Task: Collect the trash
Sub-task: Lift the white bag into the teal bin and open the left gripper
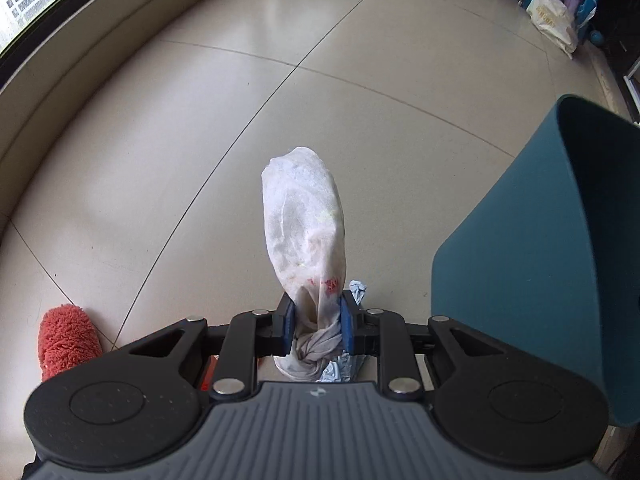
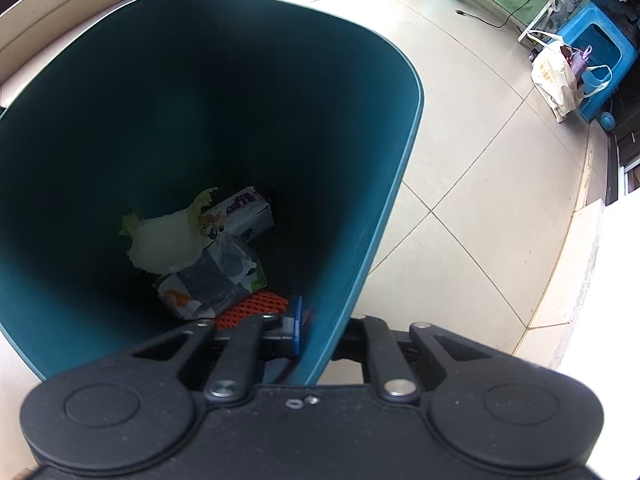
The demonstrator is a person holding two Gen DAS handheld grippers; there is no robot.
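In the left wrist view, the left gripper (image 1: 318,322) has its jaws closed to a narrow gap on a knotted white plastic bag (image 1: 306,232), the blue pads pressing it just above the knot. The bag's body sticks out forward past the jaws, over the tiled floor (image 1: 240,100). A teal trash bin (image 1: 532,264) shows at the right, near the bag but not touching it. A red mop head (image 1: 66,336) lies on the floor at lower left.

In the right wrist view, the right gripper (image 2: 316,328) has its jaws clamped across the bin's wall (image 2: 360,248), one blue pad inside; the outer pad is hidden behind the wall. Inside the bin lie a cabbage leaf (image 2: 166,240), a small carton (image 2: 238,212), a crumpled wrapper (image 2: 212,280) and orange foam netting (image 2: 252,306).
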